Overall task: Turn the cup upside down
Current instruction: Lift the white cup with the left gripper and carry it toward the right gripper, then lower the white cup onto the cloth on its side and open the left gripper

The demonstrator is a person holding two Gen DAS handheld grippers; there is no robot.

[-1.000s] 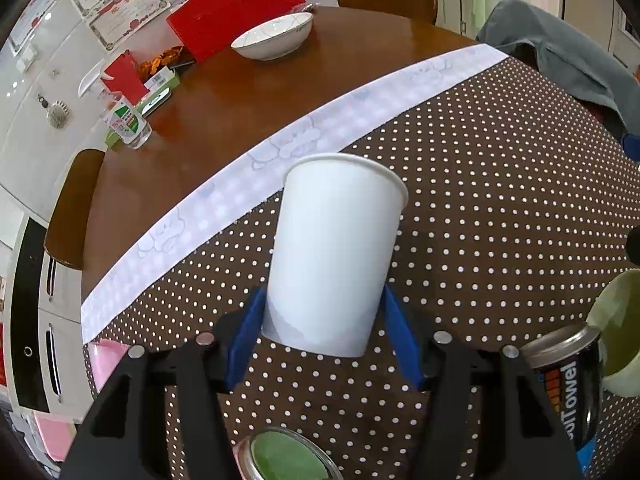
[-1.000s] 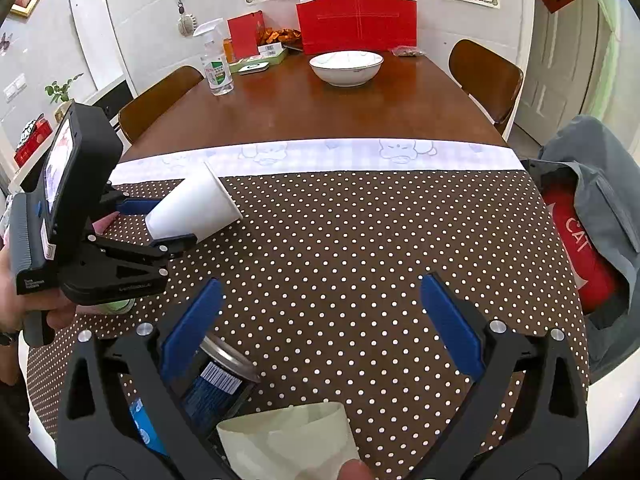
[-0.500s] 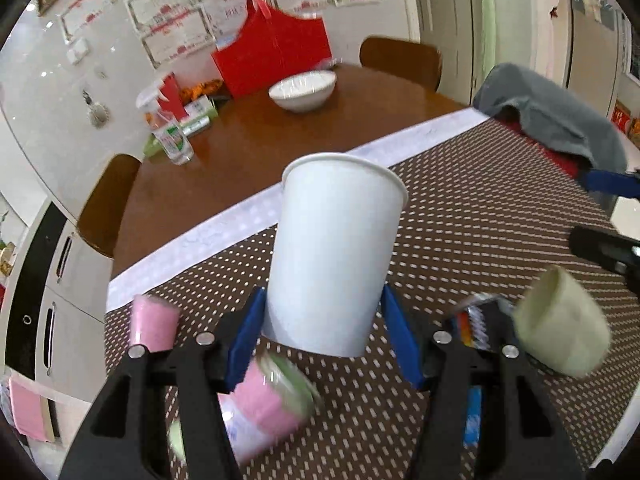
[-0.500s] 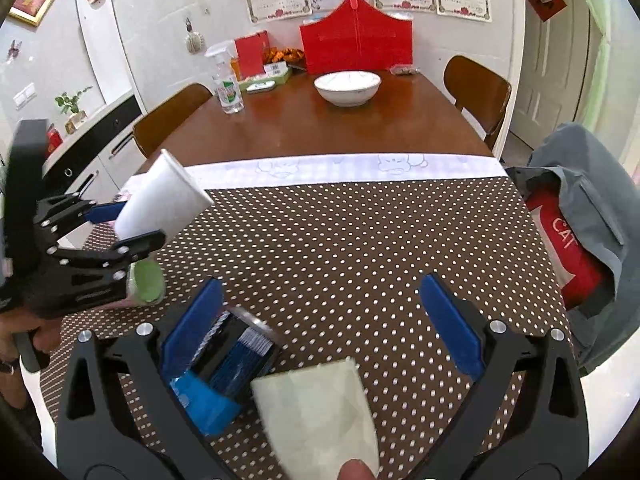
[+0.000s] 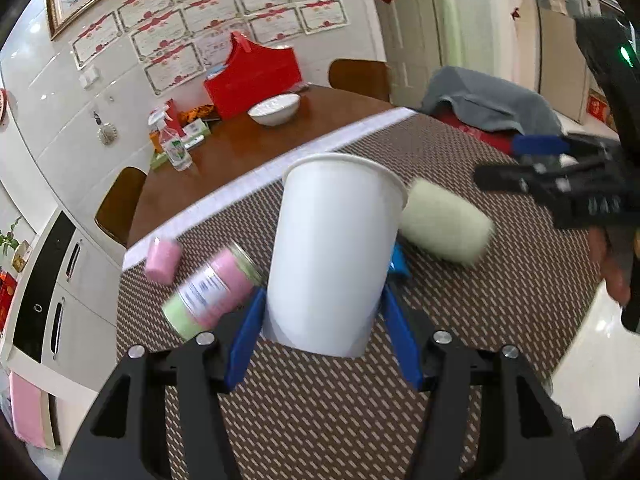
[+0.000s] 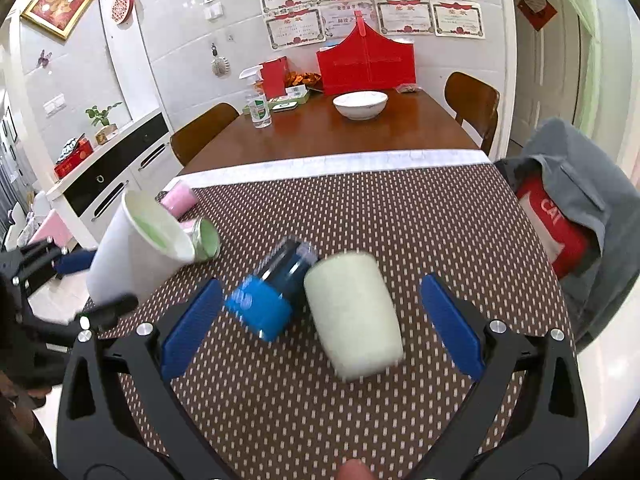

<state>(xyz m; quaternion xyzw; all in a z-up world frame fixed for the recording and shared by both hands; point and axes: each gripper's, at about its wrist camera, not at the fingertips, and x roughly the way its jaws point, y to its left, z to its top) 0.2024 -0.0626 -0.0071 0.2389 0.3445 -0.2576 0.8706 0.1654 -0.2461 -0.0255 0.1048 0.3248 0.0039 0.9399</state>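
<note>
A: Where's the cup (image 5: 336, 252)?

B: Off the tabletop (image 6: 400, 216), pinched near its base by the left gripper (image 5: 322, 316), blue pads (image 5: 244, 340) pressed on both sides.

A: Axis?

B: Running forward along the jaws, mouth away from the wrist, tilted up and toward the right side. Not inverted yet; probably needs a wrist roll to bring the mouth down.

A: Right gripper (image 6: 320, 322)?

B: Jaws spread, holding nothing, hovering over a pale cup (image 6: 354, 320) and a blue can (image 6: 272, 296). Left clearly the working hand.

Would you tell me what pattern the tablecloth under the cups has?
The tablecloth is brown with small white dots and a pale border strip, clearest in the right wrist view.
</note>
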